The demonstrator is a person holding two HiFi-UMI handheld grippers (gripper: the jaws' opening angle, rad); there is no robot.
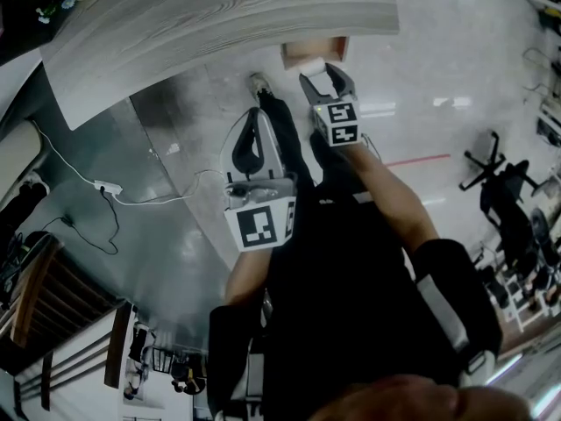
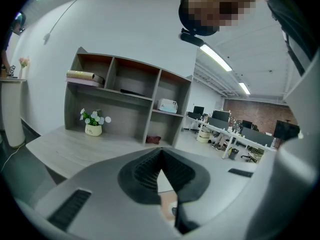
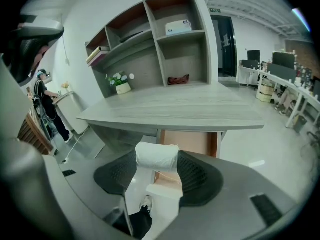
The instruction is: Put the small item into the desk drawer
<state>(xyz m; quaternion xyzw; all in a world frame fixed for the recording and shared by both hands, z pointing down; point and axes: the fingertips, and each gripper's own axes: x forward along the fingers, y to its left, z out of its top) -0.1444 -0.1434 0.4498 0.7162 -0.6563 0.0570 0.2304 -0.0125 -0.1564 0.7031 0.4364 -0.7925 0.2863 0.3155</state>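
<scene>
Soft white cylindrical roll (image 3: 156,157) | right gripper (image 1: 328,84) clamps it | left gripper (image 2: 161,165) clenched, empty | wooden drawer (image 3: 187,141) open

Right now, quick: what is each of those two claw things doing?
Left gripper: jaws shut, nothing between them.
Right gripper: jaws shut on the white roll.

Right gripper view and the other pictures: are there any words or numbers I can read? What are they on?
None can be read.
Green sign above the doorway: too small.
White box on the shelf: nothing readable.
Marker cube: only black-and-white squares.
White roll between the fingers: blank.
</scene>
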